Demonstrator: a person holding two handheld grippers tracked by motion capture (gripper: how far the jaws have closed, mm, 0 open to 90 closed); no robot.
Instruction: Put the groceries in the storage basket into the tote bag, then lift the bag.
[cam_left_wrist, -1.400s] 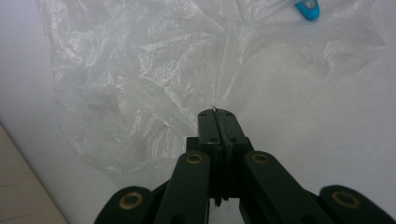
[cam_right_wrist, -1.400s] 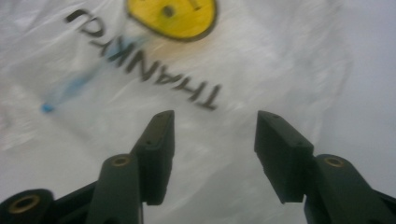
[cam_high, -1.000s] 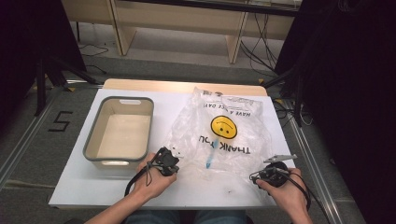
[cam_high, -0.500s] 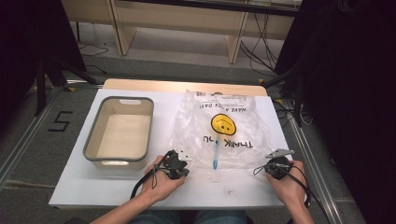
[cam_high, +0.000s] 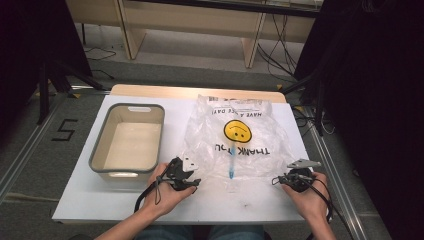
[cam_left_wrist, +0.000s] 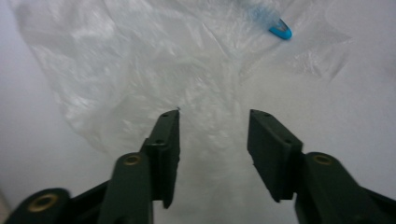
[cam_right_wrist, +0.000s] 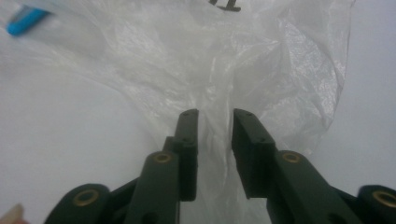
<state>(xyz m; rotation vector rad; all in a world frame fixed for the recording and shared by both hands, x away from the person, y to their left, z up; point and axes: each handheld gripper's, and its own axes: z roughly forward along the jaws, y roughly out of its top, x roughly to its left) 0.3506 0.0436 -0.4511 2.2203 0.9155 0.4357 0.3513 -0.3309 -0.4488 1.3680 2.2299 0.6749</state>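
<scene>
Flanking the plastic bag (cam_high: 235, 137), both hand-held grippers' jaws just opened.

plastic bag (cam_high: 235, 140): clear, whitish, yellow smiley face, black lettering | pen (cam_high: 231, 162) inside it: blue and white, blue tip | bin (cam_high: 127, 142) near table's left edge: grey rim, cream inside | table (cam_high: 100, 200): white | grippers' jaws: black

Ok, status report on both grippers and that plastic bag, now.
Left gripper open, jaws just opened, bag handle between. Right gripper just reopened, bag film between, grip unclear. Plastic bag flat on table, blue pen inside. Nothing blocking.
</scene>
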